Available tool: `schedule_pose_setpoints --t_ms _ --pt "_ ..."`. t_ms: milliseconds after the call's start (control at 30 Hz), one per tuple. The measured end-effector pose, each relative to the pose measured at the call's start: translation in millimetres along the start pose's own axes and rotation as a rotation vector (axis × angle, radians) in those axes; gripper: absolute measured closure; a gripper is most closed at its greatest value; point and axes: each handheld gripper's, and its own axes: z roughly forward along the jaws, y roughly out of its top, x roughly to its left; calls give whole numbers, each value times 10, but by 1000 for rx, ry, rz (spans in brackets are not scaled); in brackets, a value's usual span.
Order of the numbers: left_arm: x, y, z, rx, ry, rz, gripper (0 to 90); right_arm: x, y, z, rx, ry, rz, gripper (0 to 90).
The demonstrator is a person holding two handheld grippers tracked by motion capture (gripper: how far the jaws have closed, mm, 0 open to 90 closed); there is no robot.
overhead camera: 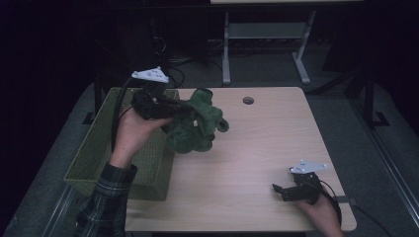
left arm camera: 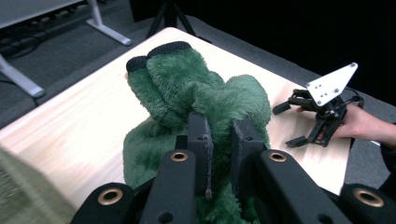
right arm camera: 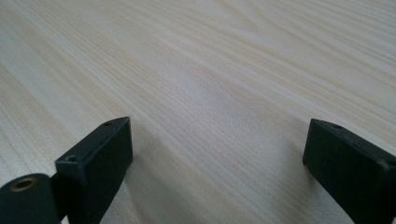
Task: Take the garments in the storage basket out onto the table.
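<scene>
A green plush toy (overhead camera: 196, 123) with dark-tipped limbs hangs just above the table's left part, beside the basket. My left gripper (overhead camera: 174, 109) is shut on its fur and holds it up. In the left gripper view the two jaws pinch a fold of the green plush toy (left arm camera: 187, 88), with my left gripper (left arm camera: 223, 135) close around it. My right gripper (overhead camera: 278, 190) rests low at the table's near right corner, open, with nothing between its jaws. The right gripper view has my right gripper (right arm camera: 217, 149) wide apart over bare wood.
A green woven basket (overhead camera: 101, 148) stands at the table's left edge, under my left forearm. The light wooden table (overhead camera: 257, 148) has a round cable hole (overhead camera: 248, 100) near its far edge. A grey desk frame (overhead camera: 267, 44) stands on the floor behind.
</scene>
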Motion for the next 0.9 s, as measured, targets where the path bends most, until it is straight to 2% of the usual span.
schedule_pose_setpoints --t_ms 33,67,167,233,367,400,500,533,567,600,667,700,733,800,833,900 --pt "-43 14 98 0 -18 3 805 0 0 0 0 0 0 80" --pt "-43 14 98 0 -18 3 805 0 0 0 0 0 0 80" --pt "-133 40 289 -1 -47 1 805 -1 0 0 0 0 -1 80" --pt "-157 47 337 4 -50 3 805 0 0 0 0 0 -1 80" --pt "-254 48 568 7 -76 -1 805 0 0 0 0 0 1 80" --pt "-254 48 568 7 -76 -1 805 0 0 0 0 0 1 80" --pt "-301 13 710 9 -97 -13 805 1 0 -1 0 1 2 80" --pt "-328 -19 808 14 -112 -14 805 1 0 -1 0 1 2 80" --pt "-328 -19 808 14 -112 -14 805 1 0 -1 0 1 2 80" --pt "-358 -60 919 16 -127 -22 805 1 0 0 0 1 2 80" --pt "-380 -108 1036 19 -138 -29 805 1 0 -1 0 1 2 80" --pt "-380 -108 1036 19 -138 -29 805 1 0 -1 0 1 2 80" --pt "-396 -159 1153 23 -153 -40 805 -1 0 0 -2 0 -1 80" --pt "-406 -185 1210 23 -159 -50 805 -1 0 0 -2 0 -1 80" --pt "-420 -235 1323 27 -168 -59 805 -1 0 0 -2 0 -1 80" --pt "-424 -260 1376 26 -171 -61 805 -1 1 0 -1 0 -1 80"
